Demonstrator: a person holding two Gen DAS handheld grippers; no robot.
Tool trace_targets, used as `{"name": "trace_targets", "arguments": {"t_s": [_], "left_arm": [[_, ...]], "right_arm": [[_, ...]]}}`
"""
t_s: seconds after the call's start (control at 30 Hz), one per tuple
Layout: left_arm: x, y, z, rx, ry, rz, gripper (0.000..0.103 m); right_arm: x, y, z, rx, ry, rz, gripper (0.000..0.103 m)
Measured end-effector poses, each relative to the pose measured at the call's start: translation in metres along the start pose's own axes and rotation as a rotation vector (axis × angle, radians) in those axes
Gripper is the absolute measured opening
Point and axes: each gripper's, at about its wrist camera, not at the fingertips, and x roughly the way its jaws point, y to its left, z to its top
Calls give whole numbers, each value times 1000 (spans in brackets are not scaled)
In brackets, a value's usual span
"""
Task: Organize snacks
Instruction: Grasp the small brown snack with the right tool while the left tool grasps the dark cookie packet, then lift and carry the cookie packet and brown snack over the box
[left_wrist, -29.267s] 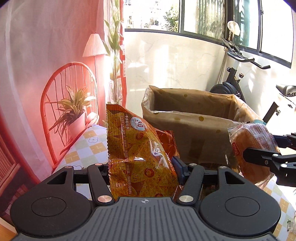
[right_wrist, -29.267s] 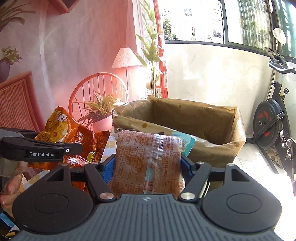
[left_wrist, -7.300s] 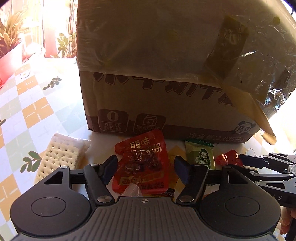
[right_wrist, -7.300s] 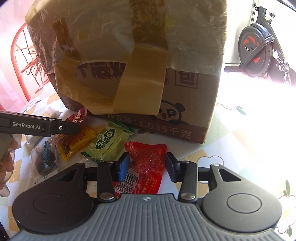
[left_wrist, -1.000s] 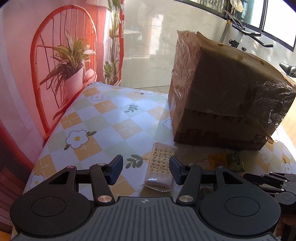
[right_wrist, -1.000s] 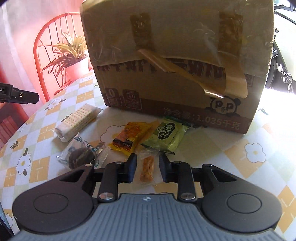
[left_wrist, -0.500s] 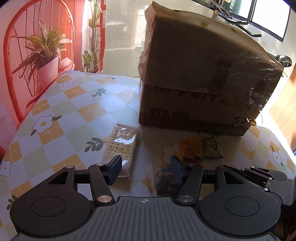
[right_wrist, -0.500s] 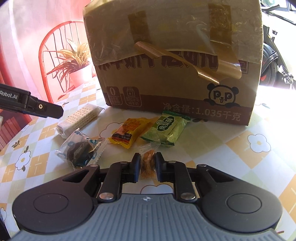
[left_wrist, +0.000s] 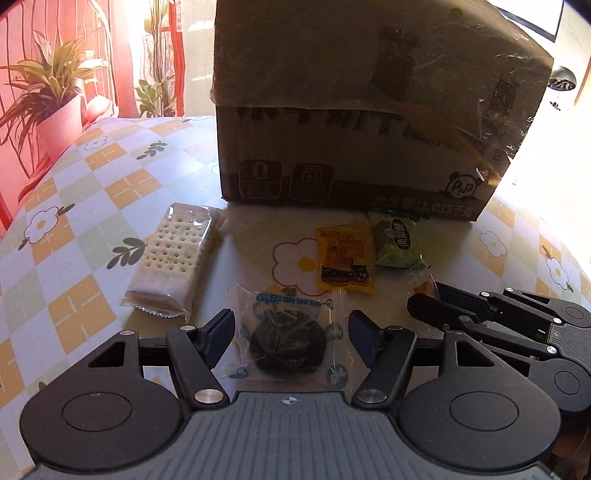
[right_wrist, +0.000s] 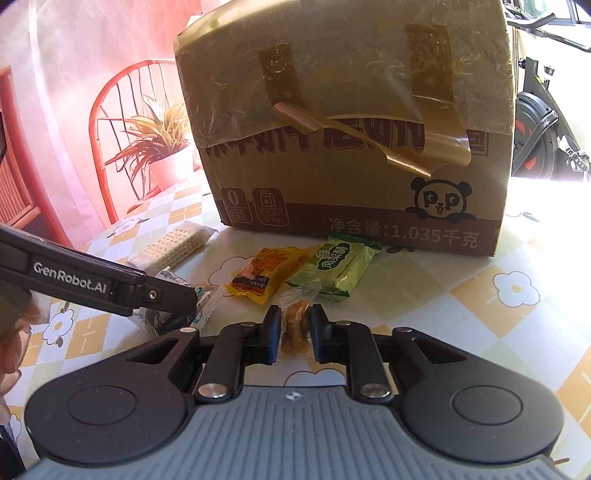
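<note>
My left gripper (left_wrist: 291, 332) stands with its jaws apart and they have just been opening; a clear packet with a dark round cake (left_wrist: 286, 339) lies between them on the table, and the pads do not press it. My right gripper (right_wrist: 293, 332) is clenched on a small clear packet with a golden-brown snack (right_wrist: 295, 325), long axis running away from me toward the cardboard box (right_wrist: 347, 122).

I count one box, standing on the flowered checked tablecloth (left_wrist: 74, 236), and five snack packets, all in front of its printed face. The cracker pack (left_wrist: 173, 258) is the largest; it lies in front of the box's left corner, long axis pointing toward the box. The green packet (left_wrist: 397, 240) lies nearest the box wall, just beside the yellow-orange packet (left_wrist: 343, 258) on its left; both point lengthwise at the box. The dark cake packet sits further out from the box, the small golden one beside it to the right.
</note>
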Motion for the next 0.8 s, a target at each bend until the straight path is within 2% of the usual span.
{"name": "trace_targets", "arguments": {"t_s": [0.27,0.4,0.53,0.8], "left_arm": [[14,-1,-8,-16,19,13,72],[17,-6,-11,-4,-1,34,74],[10,-6,-18,-26,-32,47,57],[-10,-5,-27,-46,-84,44,55]], "right_arm": [[0,-1,0,4,2,4,18],[0,-1,0,5,4,2,18],[0,-1,-1,4,4,3,18],[1,-1,-1,0,7,9,18]]}}
